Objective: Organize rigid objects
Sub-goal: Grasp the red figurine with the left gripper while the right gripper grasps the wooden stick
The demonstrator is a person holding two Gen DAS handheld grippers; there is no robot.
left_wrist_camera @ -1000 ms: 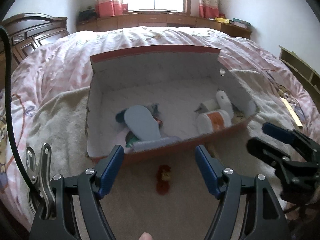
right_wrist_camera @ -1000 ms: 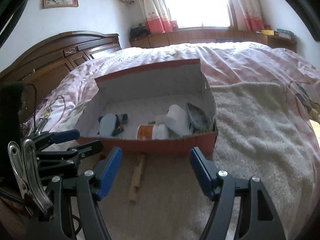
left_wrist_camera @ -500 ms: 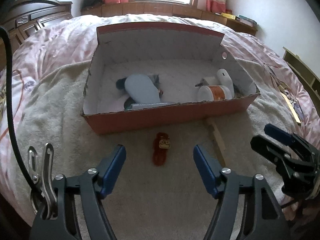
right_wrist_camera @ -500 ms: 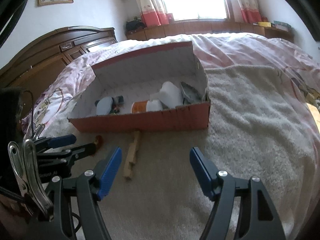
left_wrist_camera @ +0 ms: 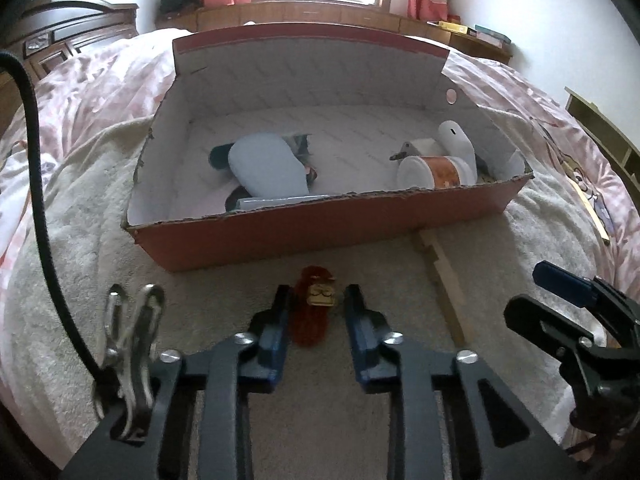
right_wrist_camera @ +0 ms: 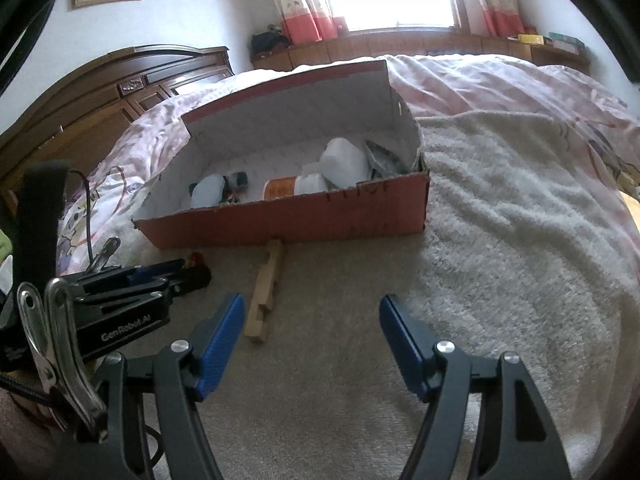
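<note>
A small red furry toy [left_wrist_camera: 314,312] with a gold face lies on the cream towel in front of the red cardboard box [left_wrist_camera: 320,232]. My left gripper [left_wrist_camera: 316,304] is shut on it, one blue pad against each side. From the right wrist view that gripper [right_wrist_camera: 176,276] lies low at the left with the toy [right_wrist_camera: 196,258] at its tips. A wooden piece [right_wrist_camera: 266,288] lies on the towel just left of my right gripper [right_wrist_camera: 312,320], which is open and holds nothing.
Inside the box are a pale blue oval object [left_wrist_camera: 268,168], a white bottle with an orange label [left_wrist_camera: 436,170] and a white container [right_wrist_camera: 344,160]. The box stands on a towel [right_wrist_camera: 500,220] over a pink bedspread. A dark wooden headboard [right_wrist_camera: 120,92] rises at the left.
My left gripper came down and forward over the red toy, and its jaws went from wide open to shut on it. The right gripper sank a little toward the towel, still open.
</note>
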